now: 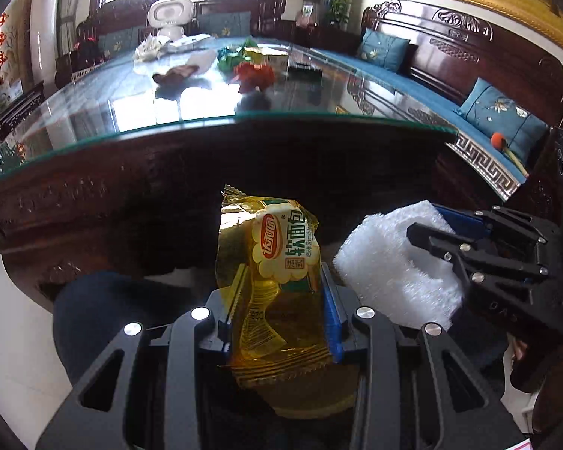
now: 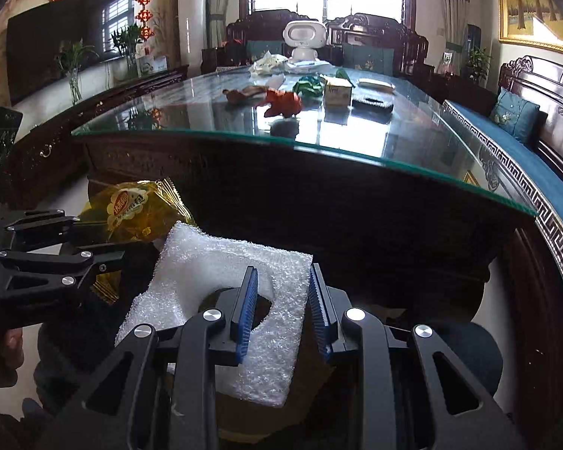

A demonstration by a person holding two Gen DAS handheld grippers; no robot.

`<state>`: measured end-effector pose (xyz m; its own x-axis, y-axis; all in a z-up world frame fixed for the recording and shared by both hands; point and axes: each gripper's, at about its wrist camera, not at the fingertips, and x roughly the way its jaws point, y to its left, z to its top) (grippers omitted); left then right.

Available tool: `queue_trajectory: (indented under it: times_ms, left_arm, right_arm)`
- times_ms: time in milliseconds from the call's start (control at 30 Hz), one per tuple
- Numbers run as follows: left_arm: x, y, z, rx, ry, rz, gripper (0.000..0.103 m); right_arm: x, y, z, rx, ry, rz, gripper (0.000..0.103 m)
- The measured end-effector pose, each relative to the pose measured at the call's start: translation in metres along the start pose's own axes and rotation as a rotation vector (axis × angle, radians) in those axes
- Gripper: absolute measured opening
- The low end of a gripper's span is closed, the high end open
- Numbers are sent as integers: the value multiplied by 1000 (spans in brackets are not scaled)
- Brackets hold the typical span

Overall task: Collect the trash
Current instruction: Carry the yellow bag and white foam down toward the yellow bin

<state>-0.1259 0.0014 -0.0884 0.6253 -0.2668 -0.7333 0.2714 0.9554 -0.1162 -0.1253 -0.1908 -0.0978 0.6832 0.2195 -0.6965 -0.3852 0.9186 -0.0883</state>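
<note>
At lower centre, the left gripper (image 1: 279, 311) is clutching a yellow wrapper (image 1: 270, 262); the right gripper (image 2: 281, 311) is pinching white foam (image 2: 225, 285).

Glossy yellow plastic wrapper (image 1: 270, 285), bubbly white foam piece (image 2: 221, 292), reflective glass tabletop (image 2: 214, 112).

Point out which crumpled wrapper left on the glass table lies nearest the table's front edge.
The red-orange crumpled wrapper. It sits closer to the glass table's near edge than the green wrapper and the brown wrapper, both farther back.
</note>
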Motion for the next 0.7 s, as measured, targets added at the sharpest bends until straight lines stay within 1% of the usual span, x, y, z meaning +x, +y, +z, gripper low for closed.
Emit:
queue_trajectory:
  times_ms: [33, 100, 233, 367, 567, 667, 700]
  left_arm:
    - [2, 0, -4, -1, 10, -5, 37]
    - [8, -1, -8, -2, 31, -16, 37]
    - [17, -3, -13, -5, 61, -24, 37]
    - [25, -4, -15, -3, 84, -34, 37]
    - [49, -8, -22, 1, 168, -85, 38]
    - [64, -10, -24, -10, 214, -121, 42]
    - [67, -11, -25, -11, 228, -127, 48]
  right_arm:
    - [4, 2, -3, -3, 20, -4, 36]
    - [5, 5, -10, -14, 34, -7, 44]
    - [6, 5, -16, -7, 44, -13, 45]
    - [3, -2, -14, 4, 31, -28, 45]
    - [3, -15, -11, 39, 28, -43, 46]
    - [6, -20, -9, 50, 34, -38, 46]
    - [7, -20, -9, 48, 38, -37, 46]
